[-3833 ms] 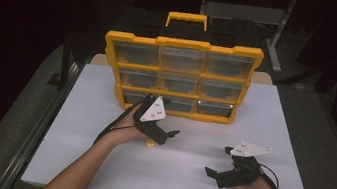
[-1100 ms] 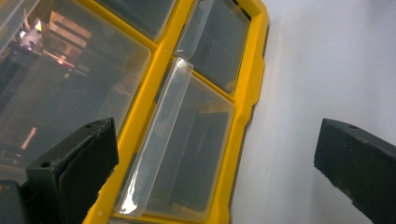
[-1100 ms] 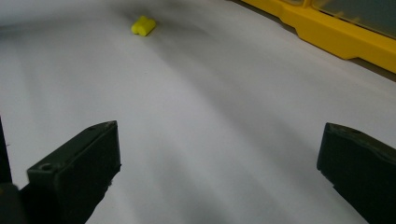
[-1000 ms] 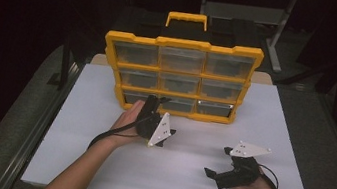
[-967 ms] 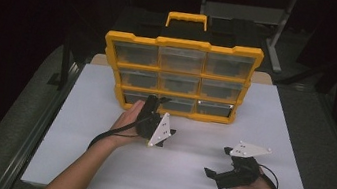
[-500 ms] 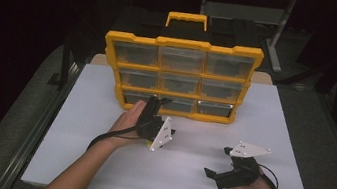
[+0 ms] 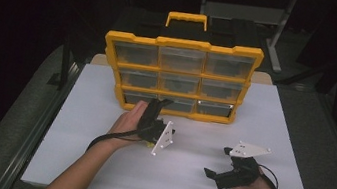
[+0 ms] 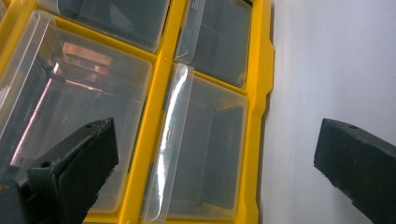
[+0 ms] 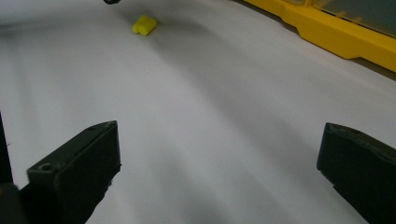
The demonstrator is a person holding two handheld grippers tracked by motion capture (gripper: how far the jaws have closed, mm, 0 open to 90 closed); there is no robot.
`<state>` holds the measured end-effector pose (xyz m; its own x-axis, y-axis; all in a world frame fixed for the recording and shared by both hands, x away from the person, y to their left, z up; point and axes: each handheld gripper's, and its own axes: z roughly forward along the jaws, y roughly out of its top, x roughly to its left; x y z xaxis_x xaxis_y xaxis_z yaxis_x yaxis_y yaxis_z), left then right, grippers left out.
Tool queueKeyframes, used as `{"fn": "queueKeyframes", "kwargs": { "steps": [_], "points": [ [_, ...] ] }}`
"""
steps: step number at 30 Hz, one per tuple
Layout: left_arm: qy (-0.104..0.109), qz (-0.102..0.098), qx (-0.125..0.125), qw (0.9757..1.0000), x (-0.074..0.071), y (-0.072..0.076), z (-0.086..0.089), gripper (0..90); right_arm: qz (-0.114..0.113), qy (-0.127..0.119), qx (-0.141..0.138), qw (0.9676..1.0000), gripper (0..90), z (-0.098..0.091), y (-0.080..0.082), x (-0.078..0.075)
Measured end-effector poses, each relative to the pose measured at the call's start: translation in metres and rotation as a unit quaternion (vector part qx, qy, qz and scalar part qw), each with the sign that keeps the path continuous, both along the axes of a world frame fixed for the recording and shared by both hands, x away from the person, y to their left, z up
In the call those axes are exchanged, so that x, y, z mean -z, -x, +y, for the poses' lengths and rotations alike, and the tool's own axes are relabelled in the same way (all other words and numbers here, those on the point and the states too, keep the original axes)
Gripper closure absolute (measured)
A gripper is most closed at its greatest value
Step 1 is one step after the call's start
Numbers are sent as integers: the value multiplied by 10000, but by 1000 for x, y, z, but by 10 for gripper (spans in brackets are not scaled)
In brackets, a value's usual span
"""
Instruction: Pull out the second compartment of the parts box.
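Left gripper view: drawer [image 8: 205, 154] between gripper [image 8: 215, 163] jaws.

Counted: 1 yellow organizer case [image 7: 180, 76] with 9 clear drawers, 1 small yellow piece [image 9: 144, 24], 2 grippers, 1 desk [image 7: 278, 121].

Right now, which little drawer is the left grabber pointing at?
The left gripper points at the bottom-row middle drawer of the yellow organizer; the other drawers sit higher or off to the sides.

Yellow plastic organizer case with clear drawers [image 7: 180, 76] stands upright at the white table's [image 7: 95, 164] far middle. Left gripper [image 7: 158, 109] at its bottom row; small yellow block [image 9: 144, 24] just beside. Right gripper [image 7: 217, 163] near-right, well apart.
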<state>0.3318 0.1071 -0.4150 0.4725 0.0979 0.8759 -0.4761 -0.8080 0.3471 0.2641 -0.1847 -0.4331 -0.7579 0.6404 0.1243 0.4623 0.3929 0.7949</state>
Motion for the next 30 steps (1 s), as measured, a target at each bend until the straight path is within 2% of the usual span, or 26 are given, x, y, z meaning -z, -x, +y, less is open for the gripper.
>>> {"fn": "queueKeyframes", "kwargs": {
  "steps": [6, 16, 23, 30],
  "points": [
    [-128, -235, -6, 9996, 2, 2, -1, 0, 0, -7, -2, 10000, 0, 0, 0, 0],
    [-212, -494, 20, 9986, 2, 4, -2, 0, 1, -10, -4, 10000, 0, 0, 0, 0],
    [-373, -704, 30, 9968, 4, 5, -2, 0, -1, -14, 4, 10000, 0, 0, 0, 0],
    [-583, -949, 8, 9938, 6, 6, -2, 0, -4, -16, 7, 10000, 0, 0, 0, 0]
  ]
}}
